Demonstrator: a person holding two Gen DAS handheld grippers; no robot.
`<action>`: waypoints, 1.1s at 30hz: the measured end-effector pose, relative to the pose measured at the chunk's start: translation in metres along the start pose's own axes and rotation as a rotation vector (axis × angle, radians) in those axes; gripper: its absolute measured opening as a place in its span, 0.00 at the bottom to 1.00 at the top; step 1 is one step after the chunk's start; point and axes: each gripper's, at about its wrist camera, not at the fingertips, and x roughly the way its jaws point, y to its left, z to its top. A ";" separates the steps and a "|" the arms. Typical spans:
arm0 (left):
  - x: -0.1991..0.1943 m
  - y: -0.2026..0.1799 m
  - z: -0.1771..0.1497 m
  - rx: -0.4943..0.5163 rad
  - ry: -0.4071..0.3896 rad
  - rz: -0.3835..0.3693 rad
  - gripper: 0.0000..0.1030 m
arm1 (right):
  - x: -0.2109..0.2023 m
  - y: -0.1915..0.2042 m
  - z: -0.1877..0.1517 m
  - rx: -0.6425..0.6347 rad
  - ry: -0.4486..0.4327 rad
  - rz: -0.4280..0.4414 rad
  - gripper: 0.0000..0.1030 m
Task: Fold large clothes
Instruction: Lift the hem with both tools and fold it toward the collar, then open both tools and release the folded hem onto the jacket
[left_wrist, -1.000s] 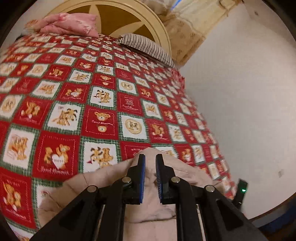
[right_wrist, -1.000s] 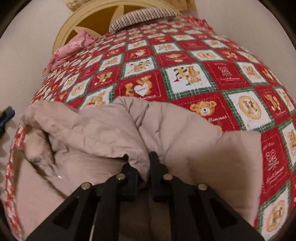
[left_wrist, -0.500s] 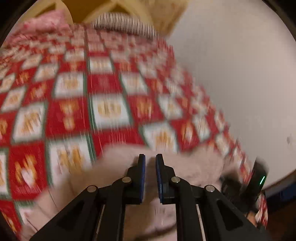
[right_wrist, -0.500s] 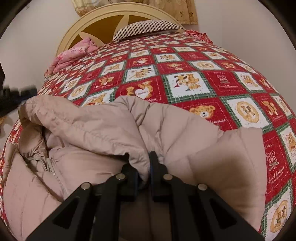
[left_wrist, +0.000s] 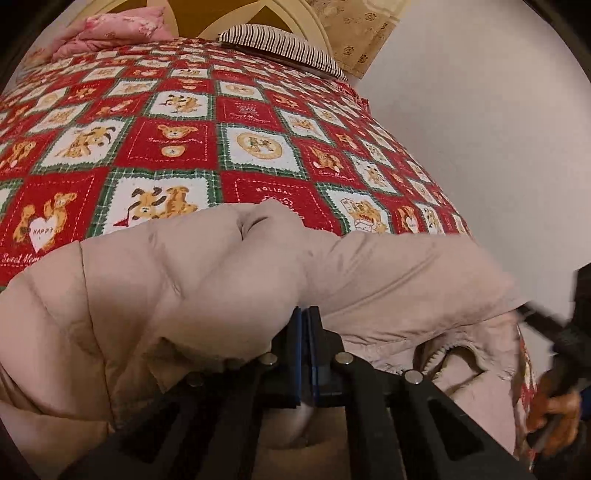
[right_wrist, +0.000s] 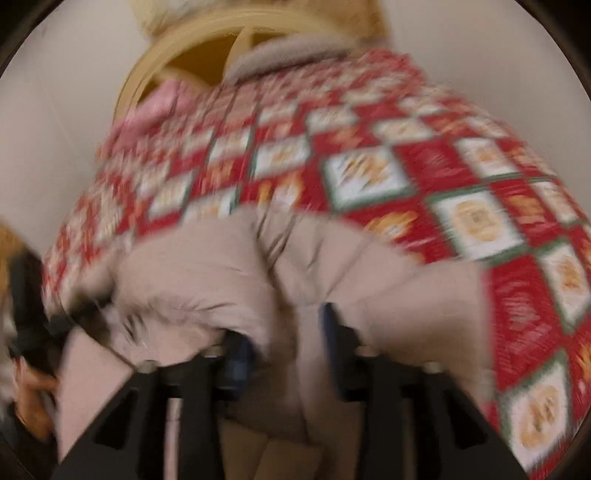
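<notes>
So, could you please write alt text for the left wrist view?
The left gripper, shut, pinches a fold of a beige puffer coat lying on a red teddy-bear quilt; striped pillow beyond.

Left gripper (left_wrist: 306, 325): black angular arms, silver screws, blue-faced pads. Right gripper (right_wrist: 288, 332): same black arms, dark-blue pads, blurred.

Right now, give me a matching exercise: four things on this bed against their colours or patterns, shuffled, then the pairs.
Things:
1. puffer jacket
2. bedspread
3. pillow
4. folded blanket

Looks:
A. pink floral
B. dark and light stripes
C. plain beige
D. red, white and green squares with teddy bears

Pairs: 1-C, 2-D, 3-B, 4-A
</notes>
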 end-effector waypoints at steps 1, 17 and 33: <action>0.001 -0.001 -0.001 0.006 -0.002 0.009 0.05 | -0.002 0.012 0.007 -0.023 -0.016 0.006 0.53; 0.002 -0.004 -0.005 0.036 -0.020 0.036 0.05 | -0.031 0.099 0.079 -0.195 -0.345 -0.125 0.39; -0.001 0.005 -0.005 -0.032 -0.031 -0.060 0.05 | 0.125 0.053 0.044 -0.061 0.103 0.093 0.29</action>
